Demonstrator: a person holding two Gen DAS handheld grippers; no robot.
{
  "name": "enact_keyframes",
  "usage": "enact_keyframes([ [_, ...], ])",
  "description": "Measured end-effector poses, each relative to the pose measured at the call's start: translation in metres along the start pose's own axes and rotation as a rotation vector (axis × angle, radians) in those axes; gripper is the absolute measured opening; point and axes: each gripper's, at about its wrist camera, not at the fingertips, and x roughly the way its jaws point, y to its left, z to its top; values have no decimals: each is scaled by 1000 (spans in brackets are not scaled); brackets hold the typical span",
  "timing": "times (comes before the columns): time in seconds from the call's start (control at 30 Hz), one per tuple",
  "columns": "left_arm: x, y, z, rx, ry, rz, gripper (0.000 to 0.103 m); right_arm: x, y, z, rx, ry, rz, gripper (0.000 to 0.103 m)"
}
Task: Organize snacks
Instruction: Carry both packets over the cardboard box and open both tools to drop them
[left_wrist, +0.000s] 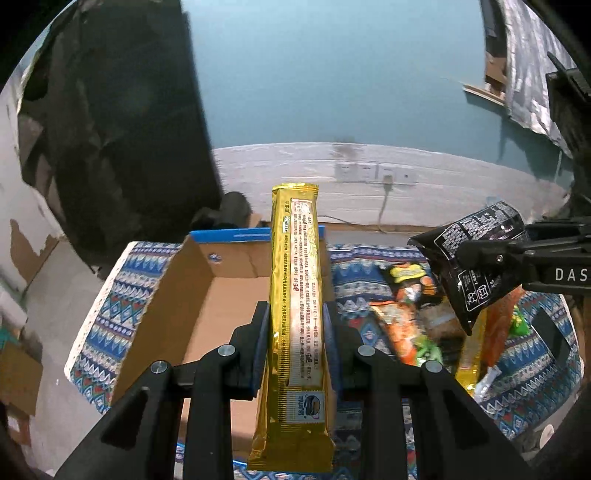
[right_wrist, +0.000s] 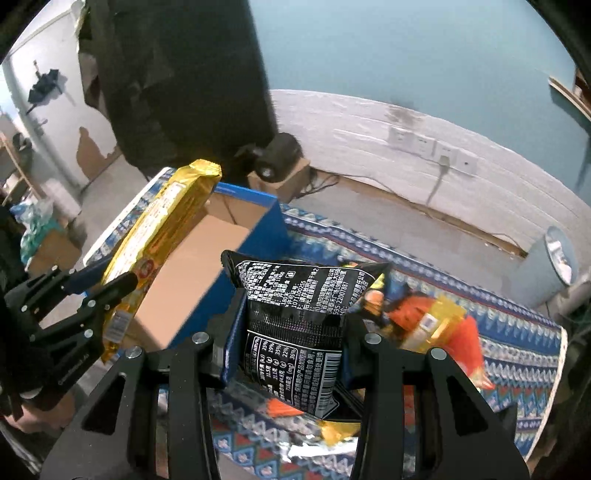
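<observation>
Snacks are lifted in both tools, the left gripper (left_wrist: 295, 332) clenched on the gold packet (left_wrist: 295, 295) above the cardboard box (left_wrist: 229, 295), the right gripper (right_wrist: 291, 339) pinching the black bag (right_wrist: 295, 325) at 3 o'clock; lower each well inside the walls before releasing, leaving room for the pile (left_wrist: 413, 325) on the patterned cloth (left_wrist: 122, 295).

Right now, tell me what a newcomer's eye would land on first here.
First, the long gold snack pack clamped in the left gripper, held over the open cardboard box. Next, the black snack bag pinched in the right gripper, above the heap of loose snacks on the patterned cloth.
</observation>
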Motion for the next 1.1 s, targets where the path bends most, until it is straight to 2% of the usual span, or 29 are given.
enact_keyframes([
  [0.37,17,49,-14,-60,37,89,28,49,52,24,-61,39,80,40],
  [0.67,31,92,-26,-150,88,146,28,82,96,35,-125,81,133,40],
  [0.9,44,115,-35,-212,133,160,28,100,122,34,-176,108,163,40],
  [1.03,49,120,-38,-235,161,177,30,106,127,34,-184,114,184,45],
  [1.1,49,120,-36,-240,156,194,32,106,128,34,-189,105,178,58],
])
